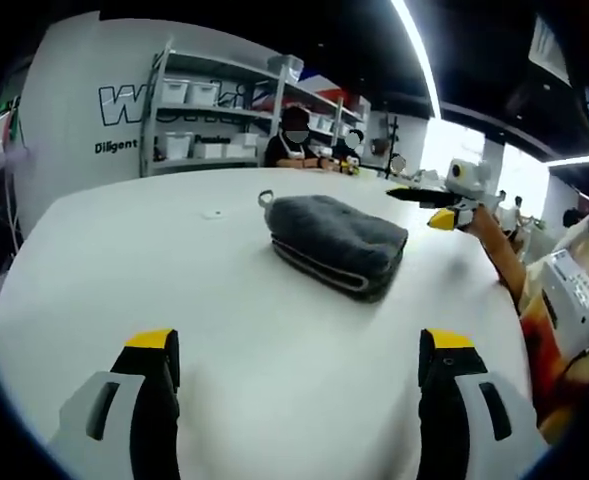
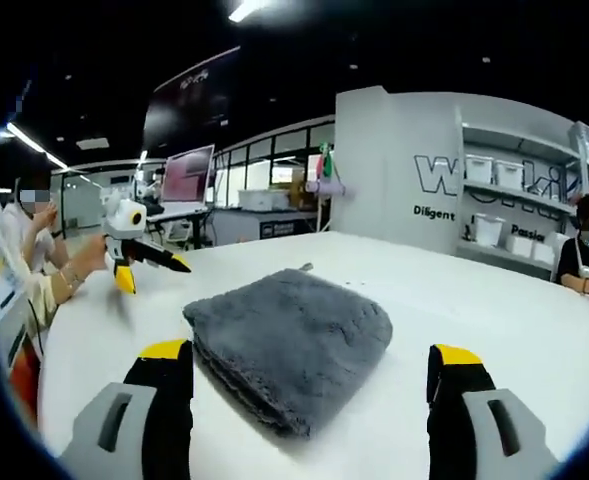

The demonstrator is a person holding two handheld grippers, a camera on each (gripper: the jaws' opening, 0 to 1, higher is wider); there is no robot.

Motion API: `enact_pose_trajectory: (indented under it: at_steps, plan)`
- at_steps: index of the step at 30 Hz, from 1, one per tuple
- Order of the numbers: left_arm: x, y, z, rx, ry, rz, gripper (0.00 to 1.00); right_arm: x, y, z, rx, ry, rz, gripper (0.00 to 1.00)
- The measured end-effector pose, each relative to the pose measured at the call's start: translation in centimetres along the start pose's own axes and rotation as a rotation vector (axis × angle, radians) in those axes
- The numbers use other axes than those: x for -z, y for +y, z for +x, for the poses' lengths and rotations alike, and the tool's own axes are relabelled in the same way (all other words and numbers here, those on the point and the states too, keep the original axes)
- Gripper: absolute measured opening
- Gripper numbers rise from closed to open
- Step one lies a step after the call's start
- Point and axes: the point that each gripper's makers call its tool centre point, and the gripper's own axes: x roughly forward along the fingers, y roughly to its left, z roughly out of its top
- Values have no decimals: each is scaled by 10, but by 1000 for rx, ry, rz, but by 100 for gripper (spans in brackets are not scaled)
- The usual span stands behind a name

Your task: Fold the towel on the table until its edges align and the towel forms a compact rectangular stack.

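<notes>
Towel (image 1: 338,241) on table (image 1: 124,250); shelves (image 1: 214,120) behind table.

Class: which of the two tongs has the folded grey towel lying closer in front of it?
The right tongs: the towel reaches between its yellow tips.

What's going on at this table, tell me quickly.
A person is folding a grey towel on a white table with a two-jaw gripper in each hand. The towel already lies as a compact folded stack, its layered edges showing along one side. Both the left gripper and the right gripper are open and hold nothing, with the towel lying ahead of them. Across the table, another person's hand holds a similar gripper above the tabletop.
</notes>
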Motion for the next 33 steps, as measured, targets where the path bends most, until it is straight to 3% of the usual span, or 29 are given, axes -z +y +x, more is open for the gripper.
enact_pose_trajectory:
  at_steps: [5,8,12,18,24,33]
  plan:
    - [1,4,-1,-12,12,28,98,29,-11,-20,-45,66,-24,99]
    - [5,7,1,-19,33,52,98,44,-21,-28,-29,125,-24,99]
    - [8,10,5,-15,43,41,98,43,-32,-30,17,112,-46,99]
    - [8,-1,14,48,27,29,97,49,-27,-23,-8,131,-59,99]
    - [7,-2,13,40,23,41,98,58,-26,-23,-18,172,-68,99]
    - [1,-7,9,43,2,55,98,43,-32,-30,-11,95,-25,99]
